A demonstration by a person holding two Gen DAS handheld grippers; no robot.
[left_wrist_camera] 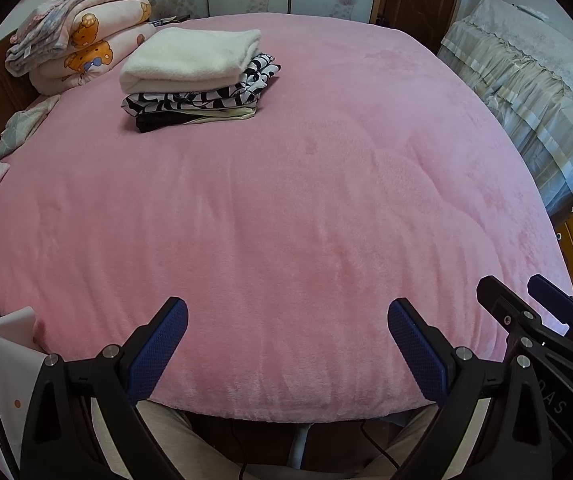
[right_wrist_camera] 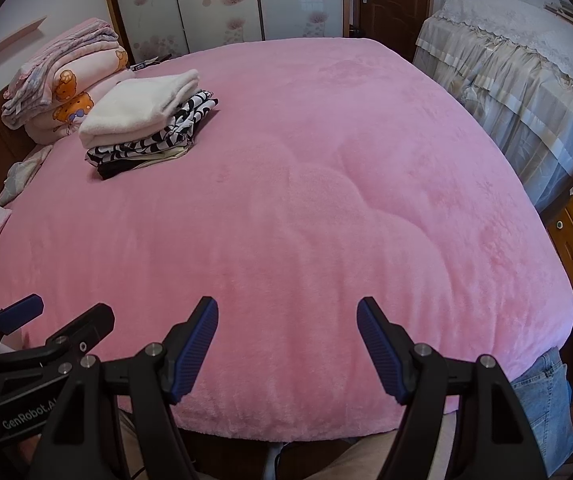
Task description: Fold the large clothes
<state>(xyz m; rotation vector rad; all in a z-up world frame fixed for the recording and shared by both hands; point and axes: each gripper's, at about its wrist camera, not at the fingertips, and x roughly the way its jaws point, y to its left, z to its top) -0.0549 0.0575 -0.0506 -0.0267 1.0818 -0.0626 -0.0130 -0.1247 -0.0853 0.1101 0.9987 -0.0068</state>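
The folded stack of clothes topped by white fleece (left_wrist_camera: 194, 76) lay upper left—nearer the left hand-held gripper (left_wrist_camera: 286, 344); both it and the right hand-held gripper (right_wrist_camera: 286, 344) were held released, empty.

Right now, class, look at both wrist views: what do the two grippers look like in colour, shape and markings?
Both the left gripper and the right gripper have black, angular frames with silver round bolts at the joints. Each finger ends in a flat, dark blue pad with a fine ridged or dotted texture. White lettering reading "GenRobot" shows on the left gripper's body in the right wrist view. No sleeves or hands are visible.
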